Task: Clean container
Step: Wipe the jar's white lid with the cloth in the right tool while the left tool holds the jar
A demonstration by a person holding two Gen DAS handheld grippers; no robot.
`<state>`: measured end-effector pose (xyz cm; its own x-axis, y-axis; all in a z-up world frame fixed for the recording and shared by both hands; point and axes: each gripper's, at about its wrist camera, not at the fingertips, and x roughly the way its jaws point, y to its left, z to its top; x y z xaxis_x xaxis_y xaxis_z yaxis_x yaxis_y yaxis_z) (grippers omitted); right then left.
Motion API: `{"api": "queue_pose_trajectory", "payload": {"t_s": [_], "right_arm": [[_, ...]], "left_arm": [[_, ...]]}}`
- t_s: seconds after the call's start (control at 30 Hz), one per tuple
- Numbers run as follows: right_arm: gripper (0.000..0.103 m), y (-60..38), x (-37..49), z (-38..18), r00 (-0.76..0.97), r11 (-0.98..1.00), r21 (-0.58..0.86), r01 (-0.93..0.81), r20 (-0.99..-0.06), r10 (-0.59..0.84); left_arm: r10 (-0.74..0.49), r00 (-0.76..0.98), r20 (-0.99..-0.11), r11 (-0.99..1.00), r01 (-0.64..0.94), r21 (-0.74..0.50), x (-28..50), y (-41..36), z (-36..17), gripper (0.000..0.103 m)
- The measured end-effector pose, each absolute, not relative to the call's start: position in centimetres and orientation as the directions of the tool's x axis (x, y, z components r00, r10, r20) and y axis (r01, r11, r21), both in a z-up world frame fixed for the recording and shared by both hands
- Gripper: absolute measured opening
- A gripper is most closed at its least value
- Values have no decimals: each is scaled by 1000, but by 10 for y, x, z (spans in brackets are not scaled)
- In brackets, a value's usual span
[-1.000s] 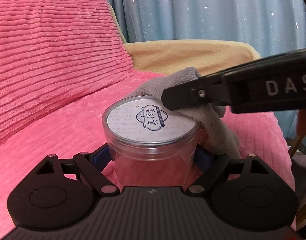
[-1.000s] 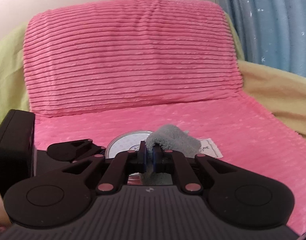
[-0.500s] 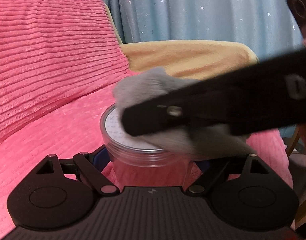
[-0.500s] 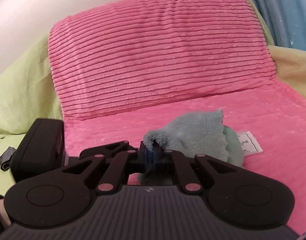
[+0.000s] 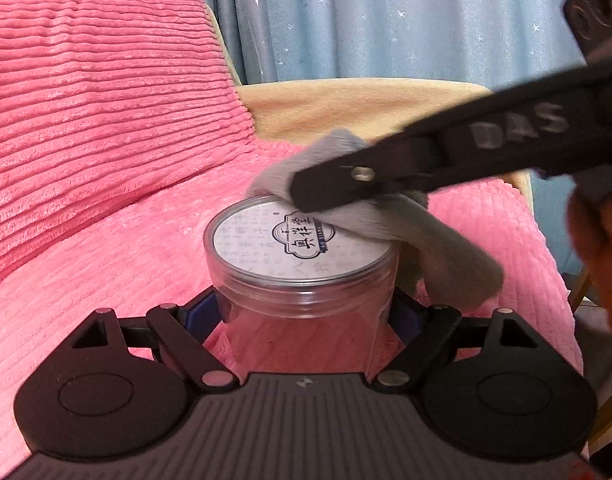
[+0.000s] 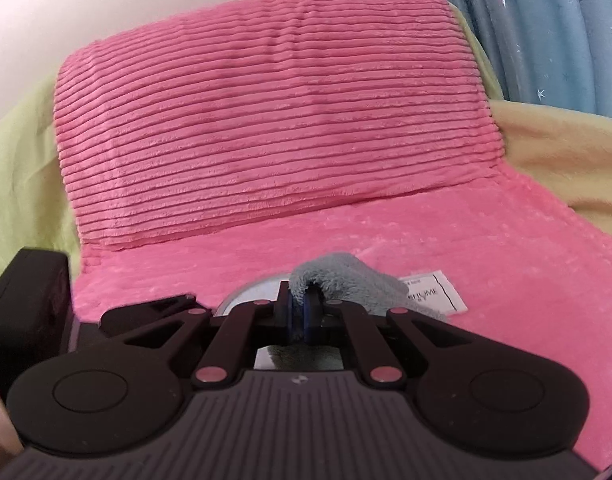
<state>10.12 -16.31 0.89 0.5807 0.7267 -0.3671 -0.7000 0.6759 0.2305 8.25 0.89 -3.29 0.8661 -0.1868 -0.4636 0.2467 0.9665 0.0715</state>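
Clear plastic forms the container [image 5: 306,300], a round jar with a printed white lid [image 5: 298,240], and it stands upright on the pink blanket [image 5: 106,272] between the two fingers of our left claw [image 5: 306,316], which grips its sides just under the lid. Our right claw [image 6: 300,308] is pinched tight on a fold of the grey cloth [image 5: 425,240]; it reaches in from the right, and the cloth lies on the far right part of the lid and hangs down the jar's right side.

We judge the step in hand to be wiping the lid top. To do it well, we keep the left grip firm so the jar does not turn or tip on the soft blanket. We press the cloth flat, not the hard claw tip, and sweep it across to the near left edge, where the print is uncovered. The trailing end could drag on the blanket, so we keep the strokes short. Beyond lie a ribbed pink cushion [image 6: 274,120] and a blue curtain [image 5: 385,20].
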Motion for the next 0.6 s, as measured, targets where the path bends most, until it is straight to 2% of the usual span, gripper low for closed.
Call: {"api": "queue_pose_trajectory", "payload": {"t_s": [0.33, 0.6], "right_arm": [[4, -149, 93, 9, 440, 548, 322, -772, -350, 827], [2, -149, 104, 10, 546, 638, 288, -714, -341, 765]], "left_arm": [[-182, 868, -461, 967, 243, 76, 82, 9, -34, 85], [-187, 862, -471, 961, 260, 95, 82, 7, -32, 85]]}}
